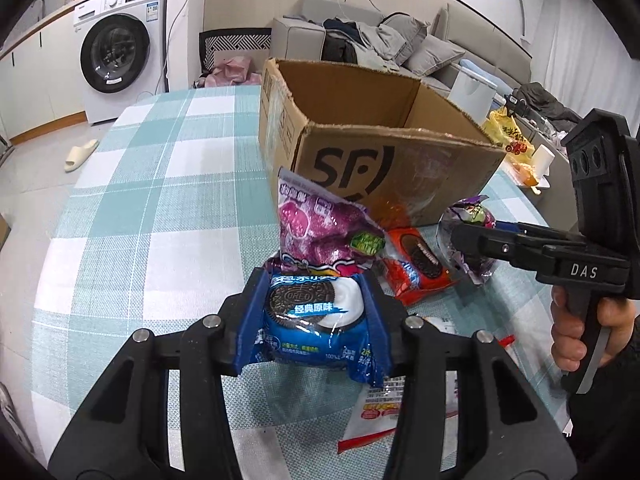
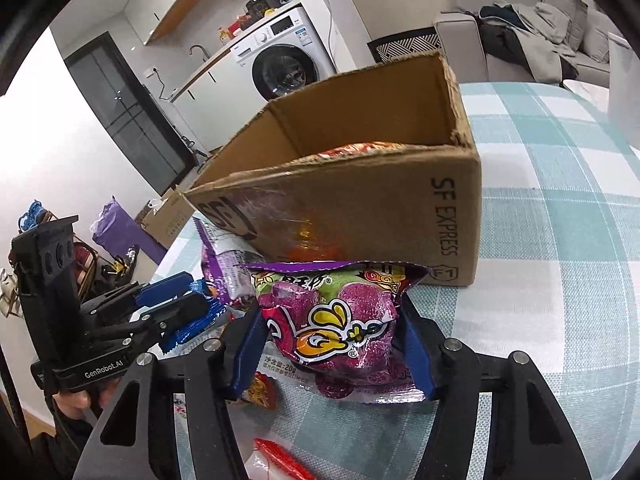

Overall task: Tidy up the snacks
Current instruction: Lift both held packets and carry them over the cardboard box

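A blue biscuit packet (image 1: pixel 316 320) is clamped between the closed fingers of the left gripper (image 1: pixel 314 316), near the front of the checked tablecloth (image 1: pixel 160 184). A purple candy bag (image 2: pixel 340 332) is pinched between the blue pads of the right gripper (image 2: pixel 334 344), just in front of the open cardboard box (image 2: pixel 360 216). Another purple bag (image 1: pixel 320 224) and a red biscuit packet (image 1: pixel 416 264) are seen lying between the two grippers, near the box. A red-and-white packet (image 1: pixel 384 408) is seen at the near edge.
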A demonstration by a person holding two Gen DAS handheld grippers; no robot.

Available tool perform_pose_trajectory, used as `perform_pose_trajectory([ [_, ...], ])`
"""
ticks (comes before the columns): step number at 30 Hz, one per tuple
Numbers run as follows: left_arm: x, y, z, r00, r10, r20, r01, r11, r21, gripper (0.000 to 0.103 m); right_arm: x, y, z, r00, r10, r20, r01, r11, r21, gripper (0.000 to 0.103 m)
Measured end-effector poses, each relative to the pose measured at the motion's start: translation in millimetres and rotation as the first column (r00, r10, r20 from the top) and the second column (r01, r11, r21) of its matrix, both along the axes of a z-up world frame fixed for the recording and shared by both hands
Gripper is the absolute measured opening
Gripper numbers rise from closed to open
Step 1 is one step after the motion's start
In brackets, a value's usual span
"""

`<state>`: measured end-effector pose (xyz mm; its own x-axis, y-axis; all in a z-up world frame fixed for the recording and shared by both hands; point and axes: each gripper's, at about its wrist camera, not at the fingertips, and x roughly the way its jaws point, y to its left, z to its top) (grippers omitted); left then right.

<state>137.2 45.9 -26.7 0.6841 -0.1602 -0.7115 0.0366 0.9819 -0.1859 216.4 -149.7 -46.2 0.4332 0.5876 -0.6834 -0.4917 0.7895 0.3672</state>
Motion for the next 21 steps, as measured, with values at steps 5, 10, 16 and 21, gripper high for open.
perform_pose_trajectory([
  [5,-7.0,-3.1,10.0,1.0,-0.006,0.031,0.006,1.0,0.0,0.043,-6.1,-0.5,4.6,1.0,0.009,0.016,-0.009,1.0,0.011,0.062],
  [10,-15.4,-7.2,20.4,0.998,-0.007,0.064,0.007,1.0,0.007,0.043,-11.4,-2.9,12.9,0.999,0.015,0.035,-0.016,1.0,0.027,0.062],
  [16,-22.6,-10.5,32.2,0.995,-0.005,0.1,0.004,1.0,0.015,0.043,-15.6,-4.8,24.9,0.998,0.008,0.059,-0.011,0.999,0.05,0.062],
  [21,-25.7,-13.8,37.8,0.994,-0.012,0.11,0.01,1.0,0.013,0.043,-16.5,-9.9,31.0,0.997,0.004,0.073,-0.008,0.998,0.066,0.062],
])
